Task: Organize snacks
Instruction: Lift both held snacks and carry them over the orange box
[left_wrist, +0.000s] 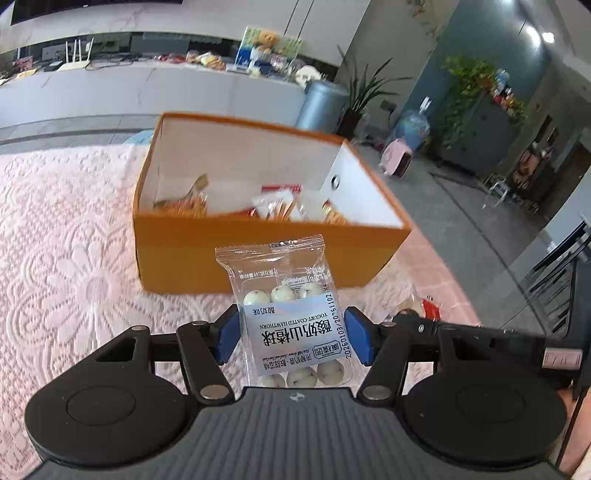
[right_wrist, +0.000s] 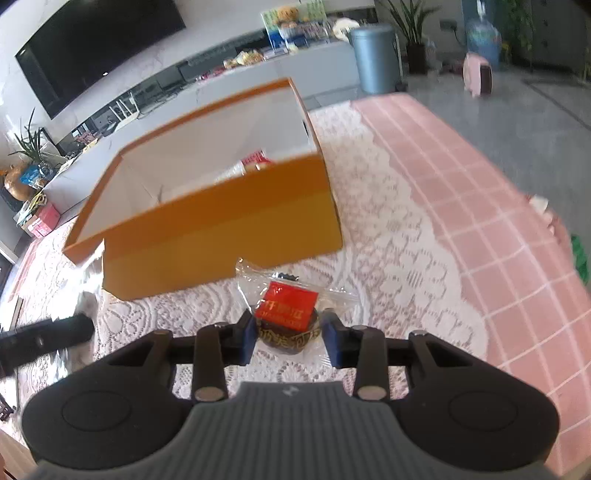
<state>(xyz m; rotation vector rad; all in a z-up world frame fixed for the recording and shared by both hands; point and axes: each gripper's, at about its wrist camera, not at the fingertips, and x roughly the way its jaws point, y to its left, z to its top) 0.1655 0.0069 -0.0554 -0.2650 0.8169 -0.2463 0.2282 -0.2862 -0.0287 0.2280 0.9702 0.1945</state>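
An open orange box (left_wrist: 258, 254) with white inner walls stands on the lace-covered table, and several wrapped snacks (left_wrist: 277, 206) lie inside it. My left gripper (left_wrist: 293, 334) is shut on a clear packet of white yogurt-coated hawthorn balls (left_wrist: 284, 291), held above the cloth just in front of the box. In the right wrist view the same box (right_wrist: 221, 229) is ahead. My right gripper (right_wrist: 290, 338) is shut on a dark round snack in clear wrap with a red label (right_wrist: 286, 306), held low over the lace near the box's front wall.
A white lace cloth (right_wrist: 388, 258) lies over a pink checked tablecloth (right_wrist: 498, 240) whose edge drops off at the right. A black object (right_wrist: 44, 339) reaches in at the left of the right wrist view. Beyond the table are a TV counter, a blue bin and plants.
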